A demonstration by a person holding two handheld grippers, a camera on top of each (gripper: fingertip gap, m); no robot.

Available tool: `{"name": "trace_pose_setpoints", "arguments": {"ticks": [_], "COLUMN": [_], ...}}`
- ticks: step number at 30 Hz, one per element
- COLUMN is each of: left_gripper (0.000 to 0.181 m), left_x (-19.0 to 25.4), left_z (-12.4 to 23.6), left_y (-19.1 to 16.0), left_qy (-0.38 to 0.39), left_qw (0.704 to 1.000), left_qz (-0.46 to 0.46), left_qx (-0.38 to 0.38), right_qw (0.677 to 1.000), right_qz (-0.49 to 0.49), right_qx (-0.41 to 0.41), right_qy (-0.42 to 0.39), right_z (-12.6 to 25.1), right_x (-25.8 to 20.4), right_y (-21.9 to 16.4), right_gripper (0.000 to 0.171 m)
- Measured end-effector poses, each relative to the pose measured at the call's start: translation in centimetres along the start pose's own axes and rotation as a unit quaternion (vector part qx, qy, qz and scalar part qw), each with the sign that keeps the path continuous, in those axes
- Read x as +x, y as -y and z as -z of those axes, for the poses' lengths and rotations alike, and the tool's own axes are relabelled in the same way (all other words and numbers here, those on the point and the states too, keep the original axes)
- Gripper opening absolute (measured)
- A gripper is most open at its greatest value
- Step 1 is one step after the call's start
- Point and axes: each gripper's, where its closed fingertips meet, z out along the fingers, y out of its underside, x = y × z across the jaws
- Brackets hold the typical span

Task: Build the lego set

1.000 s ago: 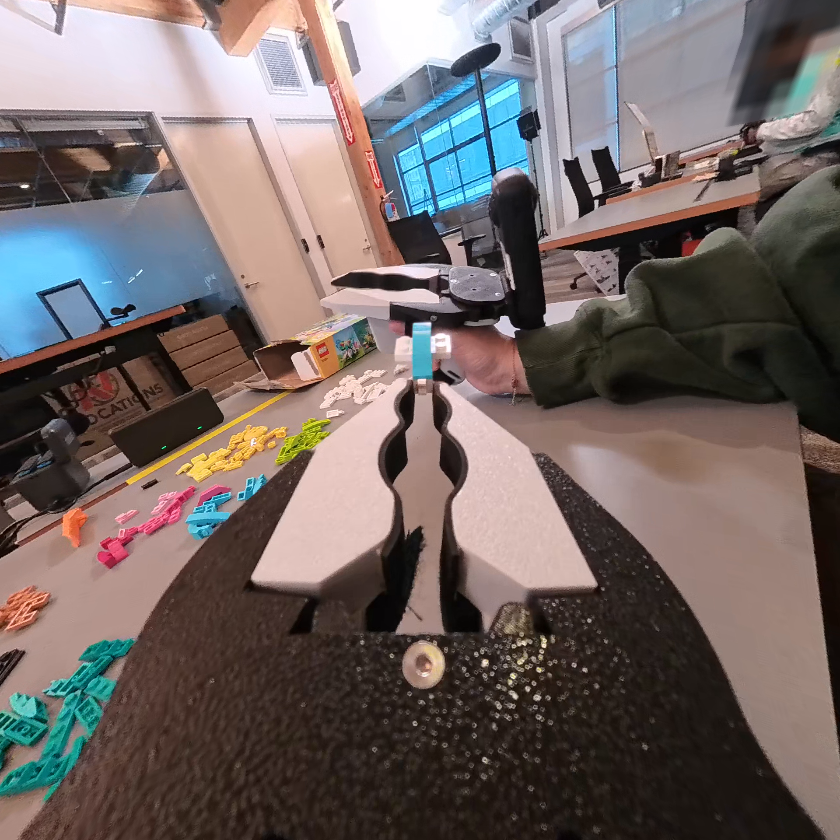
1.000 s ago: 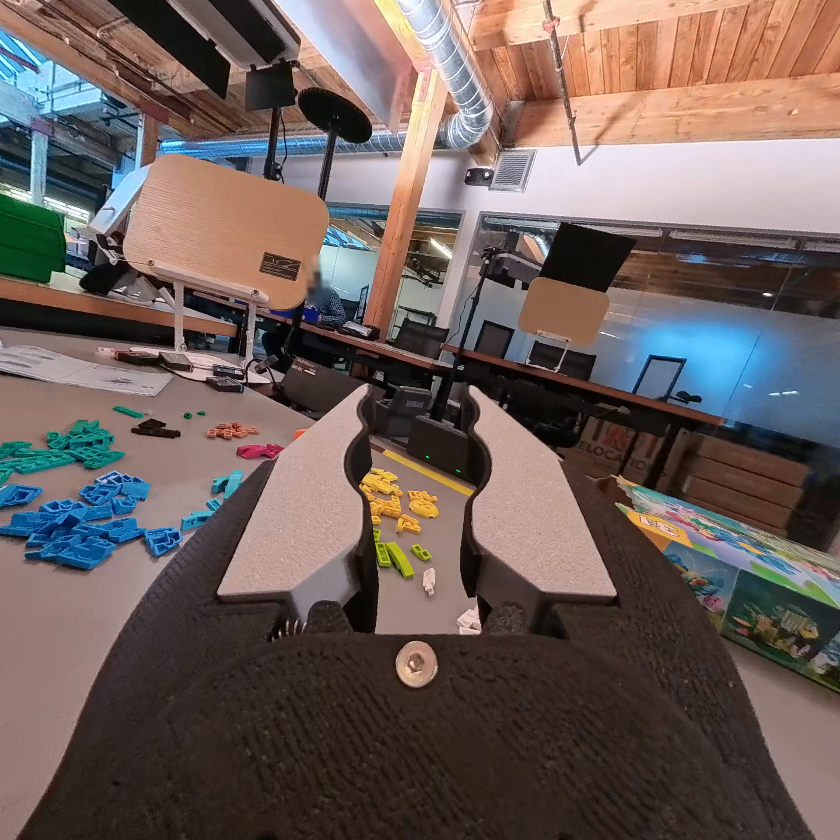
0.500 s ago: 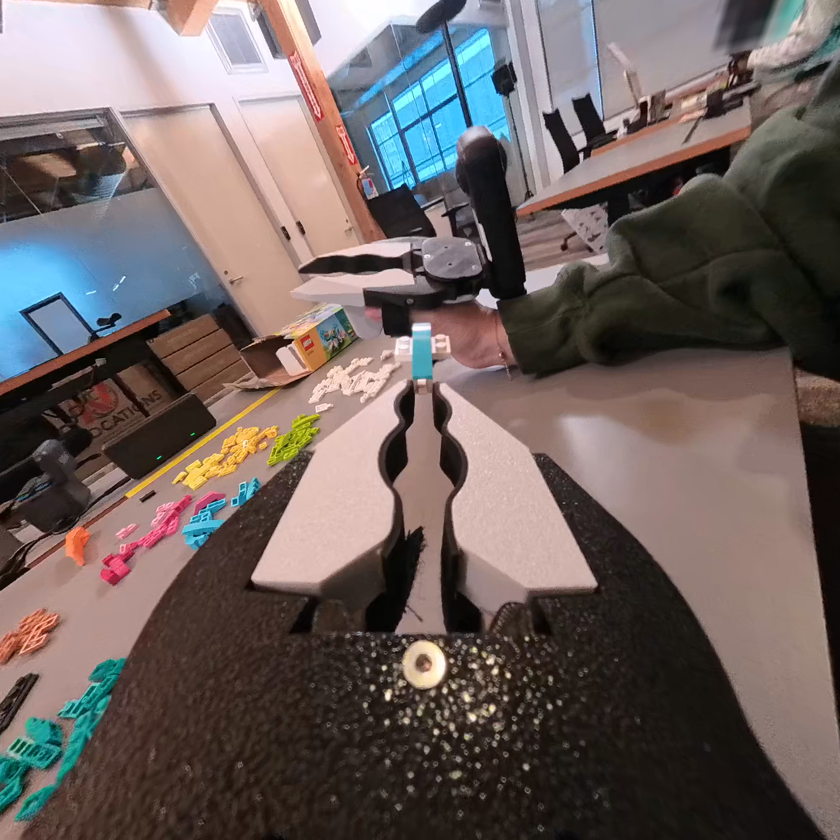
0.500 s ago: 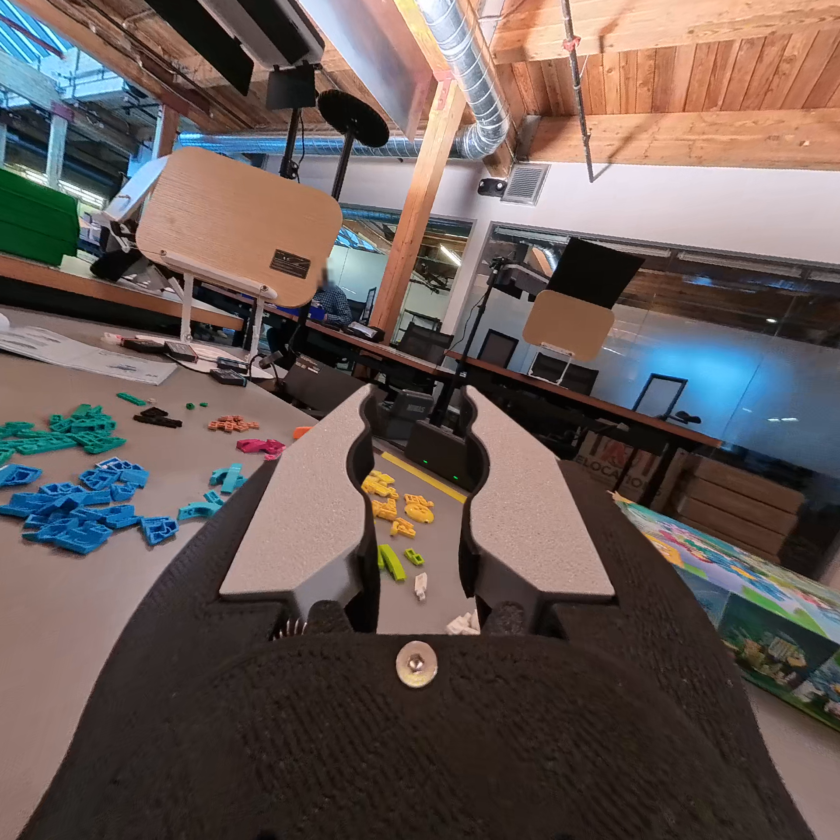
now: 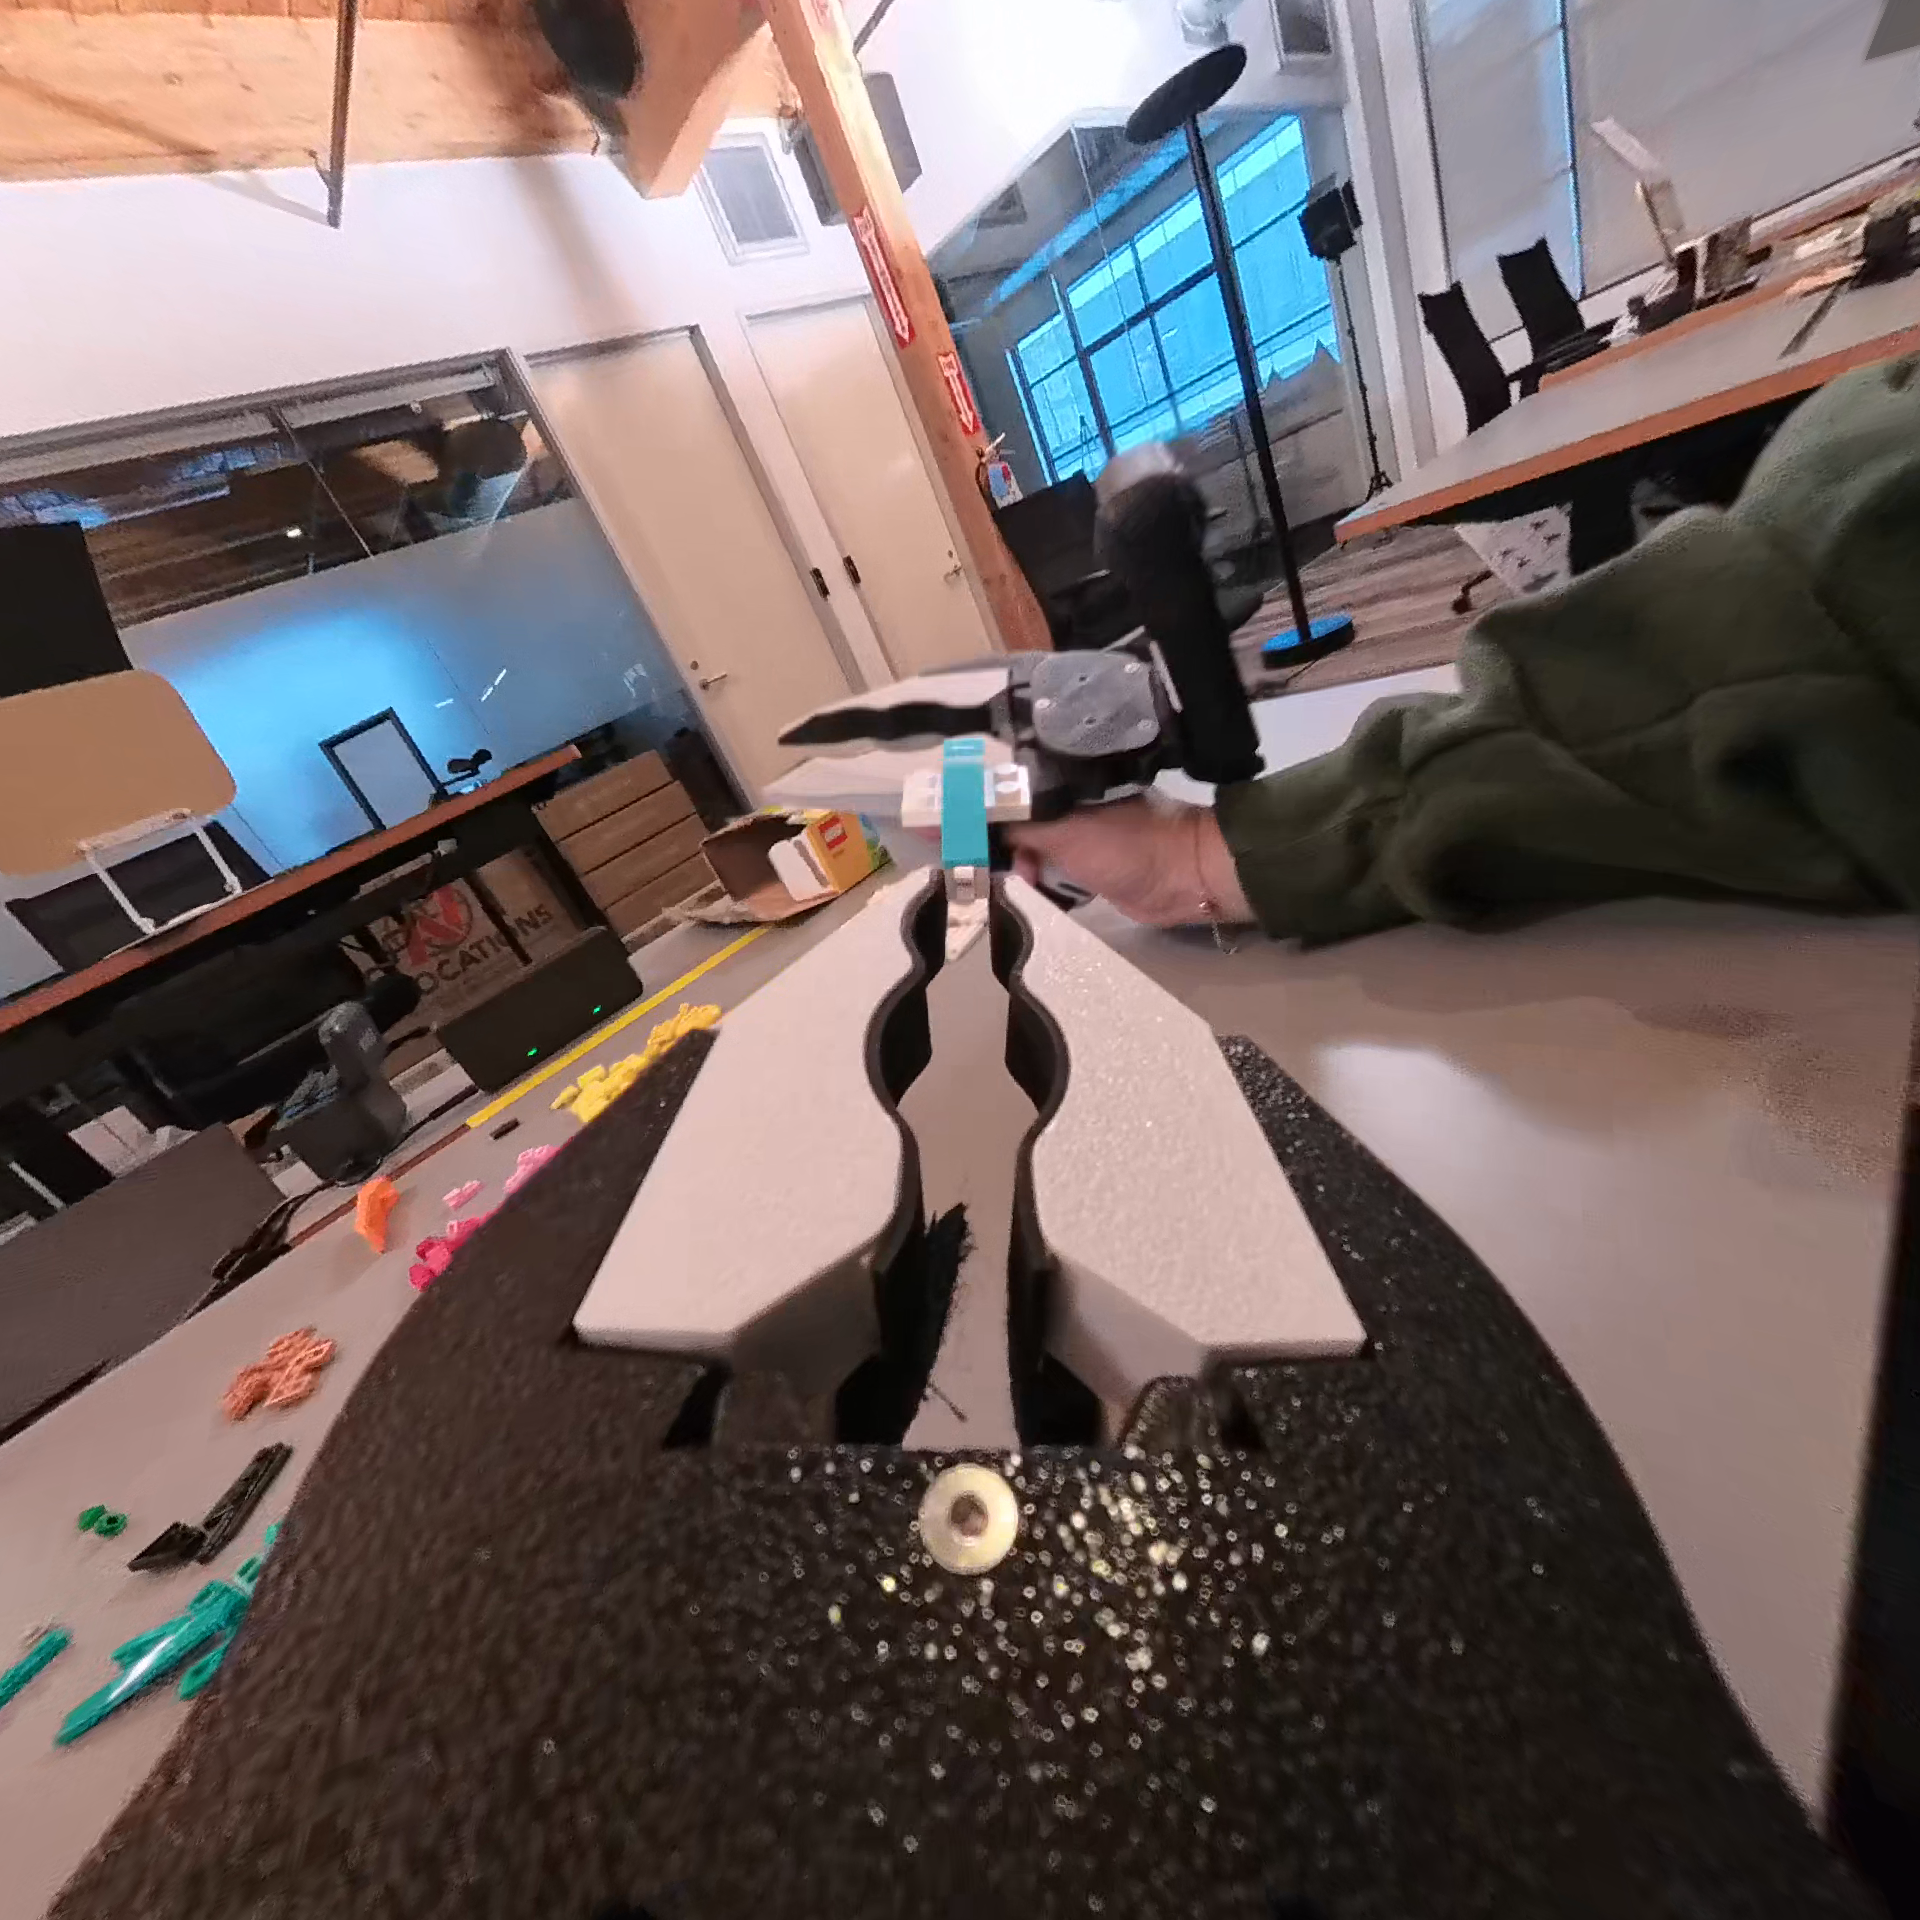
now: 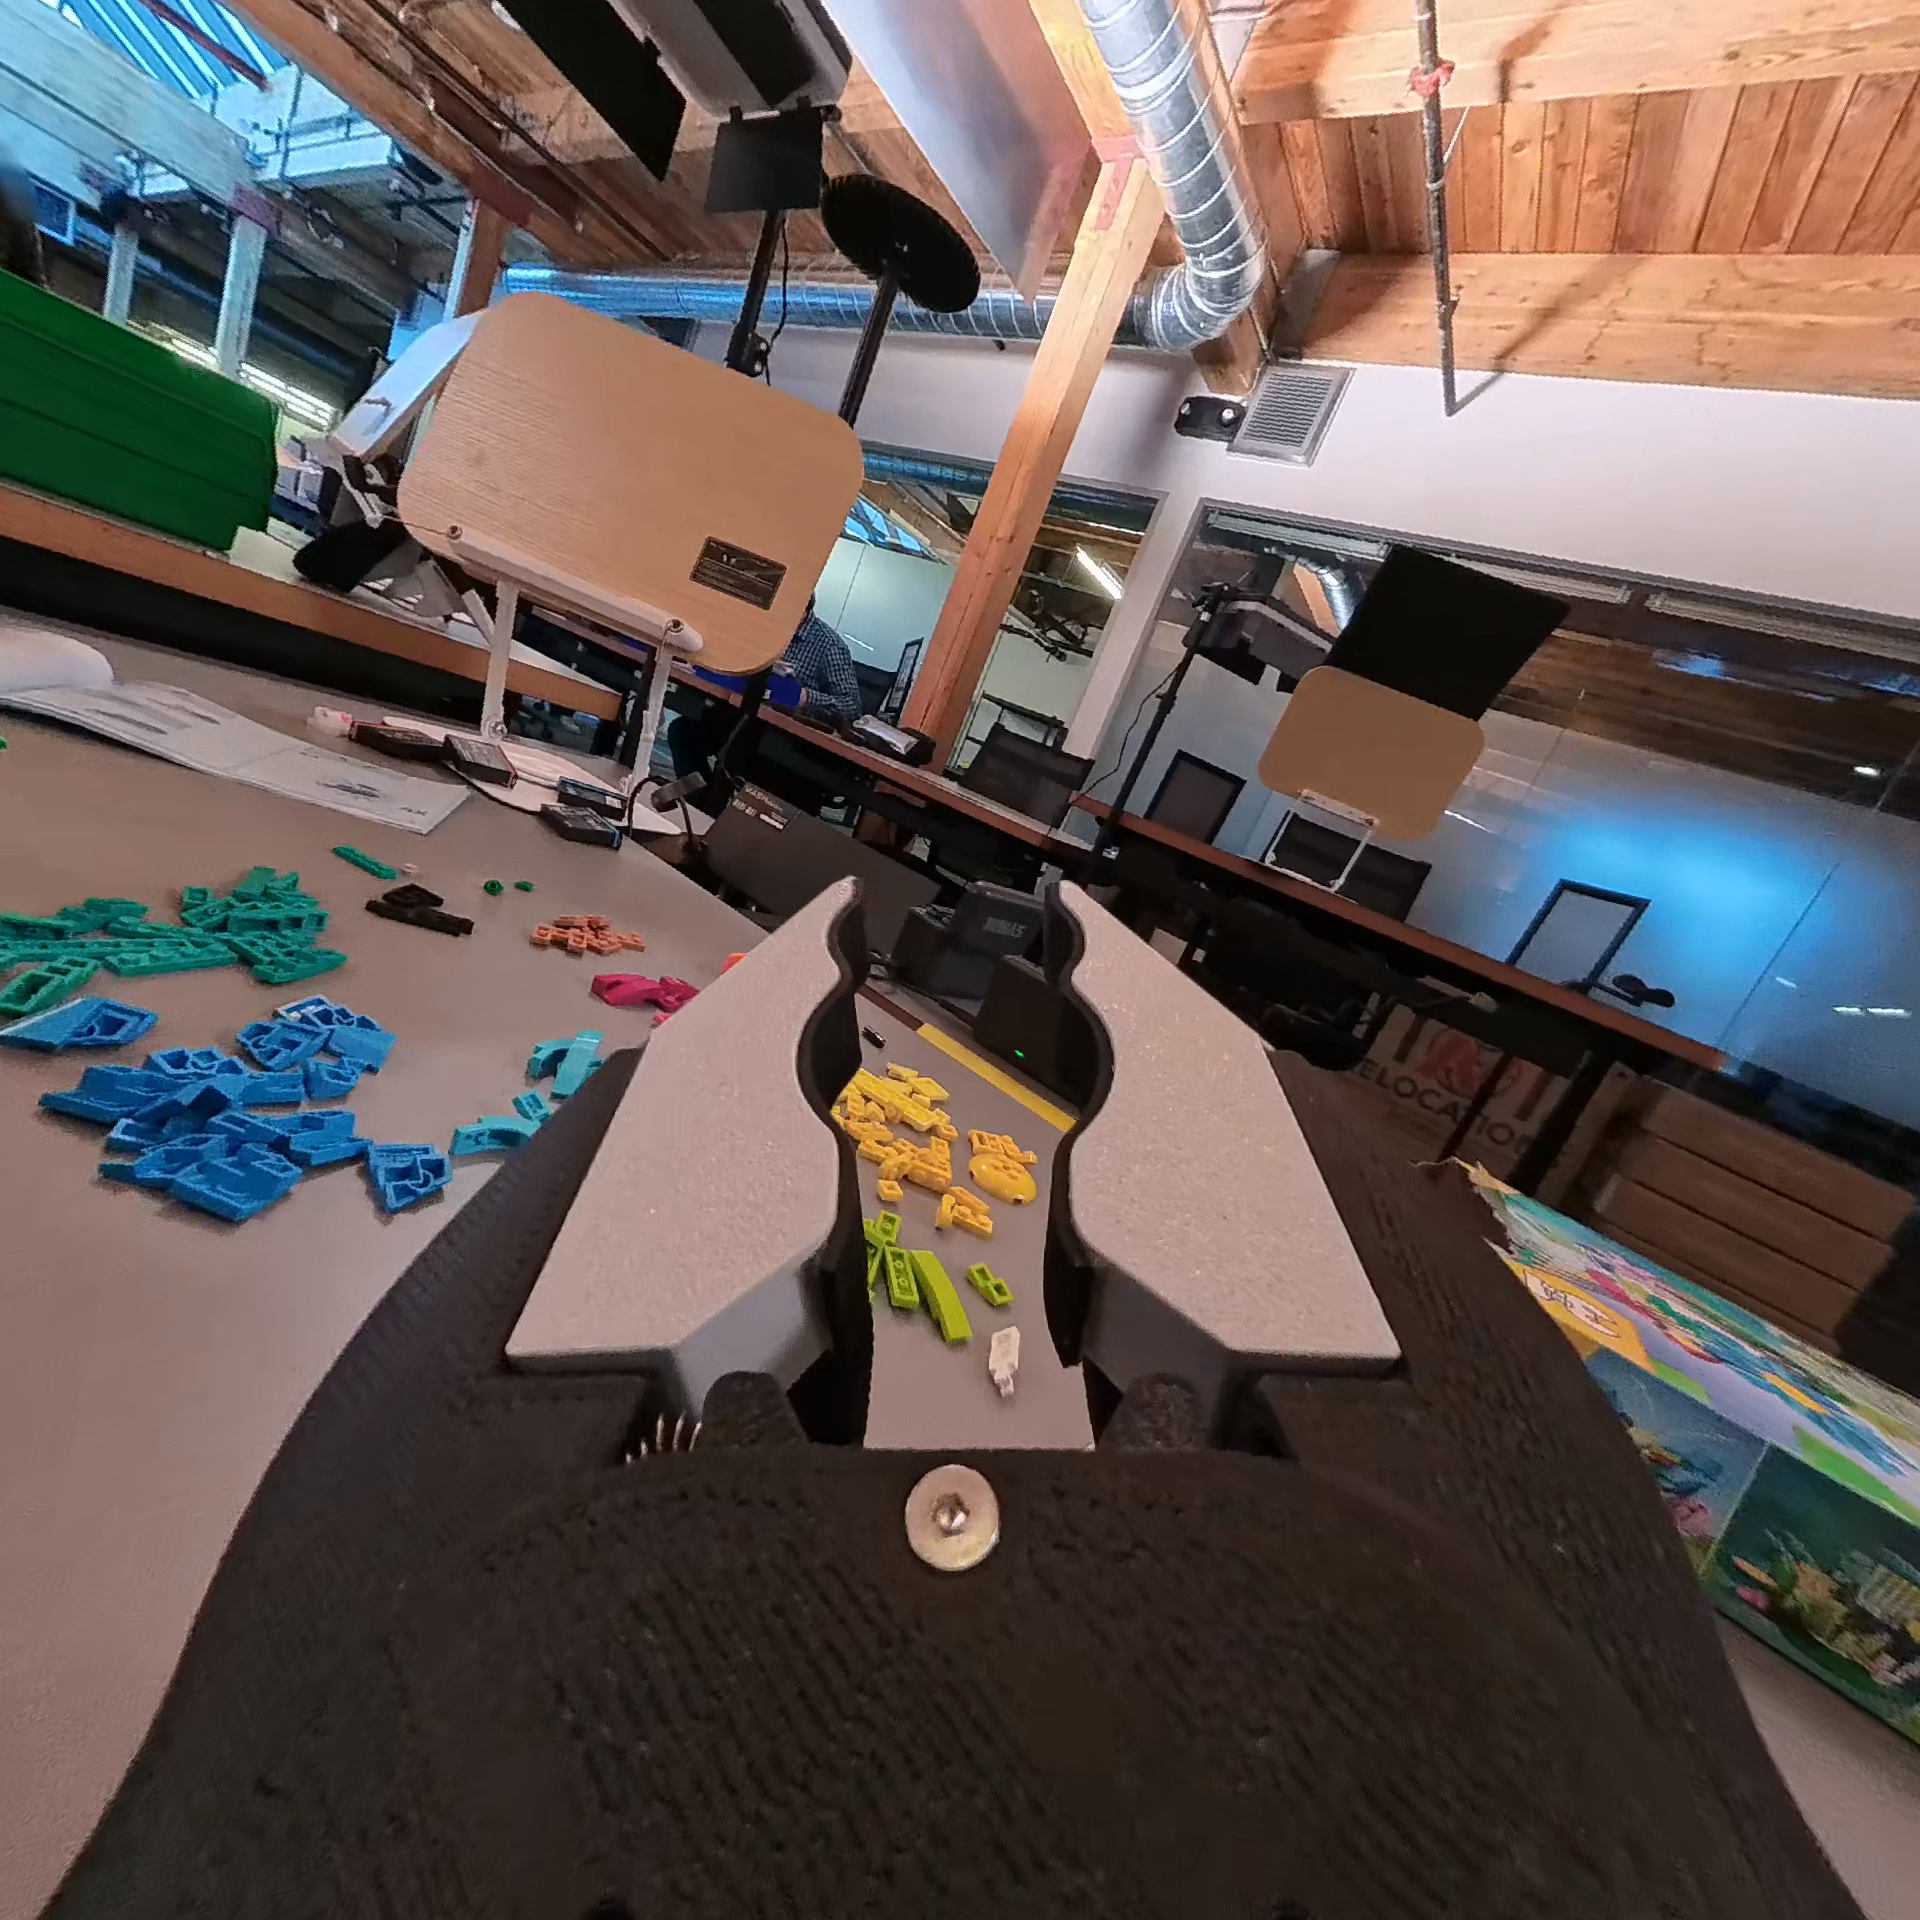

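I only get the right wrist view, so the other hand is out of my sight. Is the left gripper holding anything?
Observer: Yes. The left gripper is shut on a small teal-and-white lego assembly, which stands upright at its fingertips.
Operator: Where does my right gripper sit relative to that?
Observer: The right gripper is just beyond the assembly, pointing sideways across the left wrist view.
Operator: What is behind it on that side?
Observer: The hand gripping it, and a dark green sleeve above the grey table.
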Motion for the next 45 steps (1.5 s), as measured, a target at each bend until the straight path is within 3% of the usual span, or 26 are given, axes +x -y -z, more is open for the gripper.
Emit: {"name": "trace_pose_setpoints", "arguments": {"ticks": [12, 30, 42, 45], "left_gripper": [0.005, 0.005, 0.005, 0.005], "left_x": [2.3, 2.2, 1.2, 0.9], "left_z": [1.7, 1.5, 2.0, 2.1], "left_y": [-0.2, -0.6, -0.1, -0.1], "left_qy": [-0.056, -0.067, -0.06, -0.055], "left_qw": [0.998, 0.997, 0.994, 0.993], "left_qz": [0.029, 0.048, 0.084, 0.093], "left_qx": [0.021, 0.015, 0.04, 0.041], "right_qw": [0.998, 0.994, 0.968, 0.97], "right_qz": [0.037, 0.056, 0.06, 0.021], "right_qx": [-0.019, -0.034, -0.156, -0.15], "right_qy": [0.056, 0.093, 0.189, 0.191], "right_z": [-0.4, -0.6, -1.5, -2.2], "right_x": [-2.5, -4.2, -8.6, -9.1], "right_y": [-0.6, -1.2, -4.6, -4.0], "right_gripper": [0.031, 0.03, 0.024, 0.024]}}
